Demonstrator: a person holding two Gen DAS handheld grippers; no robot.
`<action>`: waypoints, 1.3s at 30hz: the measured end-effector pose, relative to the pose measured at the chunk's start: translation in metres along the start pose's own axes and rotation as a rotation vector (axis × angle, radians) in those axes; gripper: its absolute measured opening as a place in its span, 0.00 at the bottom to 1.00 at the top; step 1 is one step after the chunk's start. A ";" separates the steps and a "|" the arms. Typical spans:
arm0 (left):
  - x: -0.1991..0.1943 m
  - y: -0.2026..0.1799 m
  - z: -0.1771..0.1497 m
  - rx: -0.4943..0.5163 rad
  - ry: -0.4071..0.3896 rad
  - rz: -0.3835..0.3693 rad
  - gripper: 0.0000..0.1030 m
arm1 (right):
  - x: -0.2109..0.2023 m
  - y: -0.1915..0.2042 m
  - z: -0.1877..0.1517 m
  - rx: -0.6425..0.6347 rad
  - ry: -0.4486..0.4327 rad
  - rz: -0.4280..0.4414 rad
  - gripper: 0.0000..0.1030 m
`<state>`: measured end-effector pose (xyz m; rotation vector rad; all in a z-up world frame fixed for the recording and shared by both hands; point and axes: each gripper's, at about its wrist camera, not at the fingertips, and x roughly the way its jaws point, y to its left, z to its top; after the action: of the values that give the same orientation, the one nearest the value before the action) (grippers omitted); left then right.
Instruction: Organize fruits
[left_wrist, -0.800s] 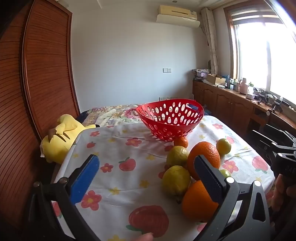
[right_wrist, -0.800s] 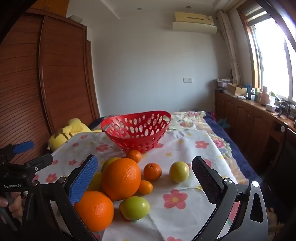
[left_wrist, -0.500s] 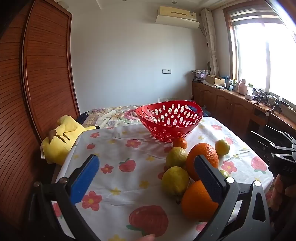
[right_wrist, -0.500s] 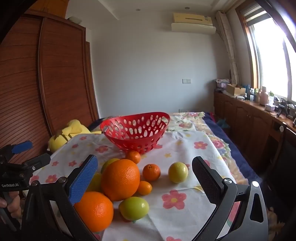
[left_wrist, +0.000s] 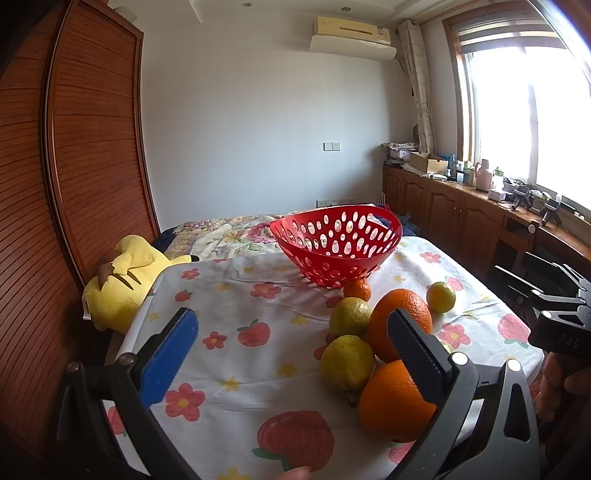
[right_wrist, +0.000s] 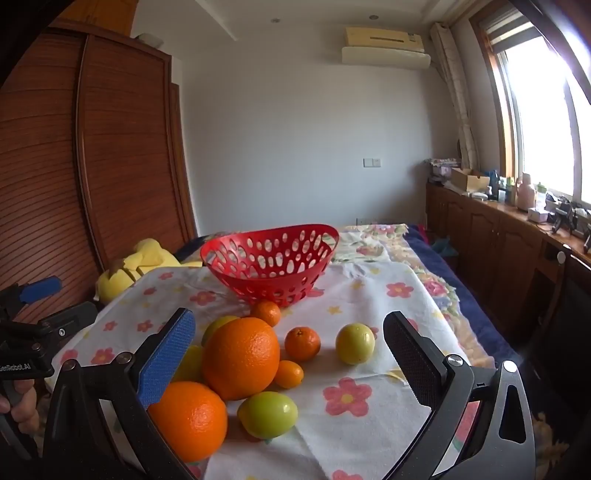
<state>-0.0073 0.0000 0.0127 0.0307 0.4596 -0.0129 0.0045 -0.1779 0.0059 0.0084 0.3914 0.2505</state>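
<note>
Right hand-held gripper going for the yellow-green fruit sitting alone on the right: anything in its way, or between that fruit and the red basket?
Nothing visible. The right hand-held gripper is open, with bare cloth leading to the yellow-green fruit. Between the fruit and the red basket lies only tablecloth; the small oranges sit off to the left.

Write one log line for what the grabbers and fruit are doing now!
left gripper: open, empty | right gripper: open, empty | red basket: no fruit seen inside | fruits: on flowered cloth

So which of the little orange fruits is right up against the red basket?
The small orange one at the foot of the red basket. The other two small ones lie nearer the camera, beside the big orange.
</note>
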 end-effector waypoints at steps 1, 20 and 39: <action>0.000 0.000 0.000 0.000 0.000 0.000 1.00 | 0.000 0.002 0.000 -0.001 0.000 0.001 1.00; -0.004 -0.003 -0.001 0.005 -0.010 -0.003 1.00 | -0.002 0.004 0.000 -0.004 -0.001 -0.001 1.00; -0.006 -0.005 0.001 0.010 -0.017 -0.003 1.00 | -0.004 0.004 0.001 -0.008 -0.004 -0.003 1.00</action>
<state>-0.0128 -0.0049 0.0163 0.0392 0.4428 -0.0184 0.0009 -0.1751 0.0084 0.0009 0.3866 0.2489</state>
